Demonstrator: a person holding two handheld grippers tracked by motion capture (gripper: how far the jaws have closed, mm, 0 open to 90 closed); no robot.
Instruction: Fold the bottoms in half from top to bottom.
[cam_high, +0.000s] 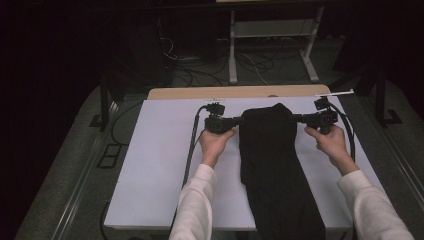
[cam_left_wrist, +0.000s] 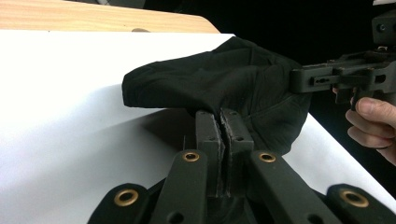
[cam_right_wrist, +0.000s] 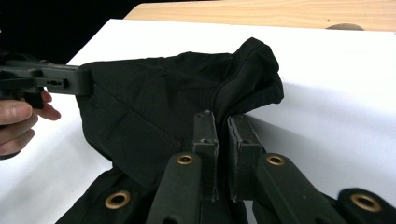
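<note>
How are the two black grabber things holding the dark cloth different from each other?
The left gripper pinches the black cloth on its left edge, while the right gripper pinches its right edge. The left gripper points to the right; the right gripper points to the left, so they face each other. Both are black, both are shut on the cloth, and a hand holds each one over the white table cover.

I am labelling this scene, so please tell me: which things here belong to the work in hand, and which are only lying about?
In the work:
- black cloth, held up at its far end
- left gripper, jaws shut on the cloth
- right gripper, jaws shut on the cloth
- white table cover under the cloth

Lying about:
- white frame on the floor behind
- floor cables
</note>
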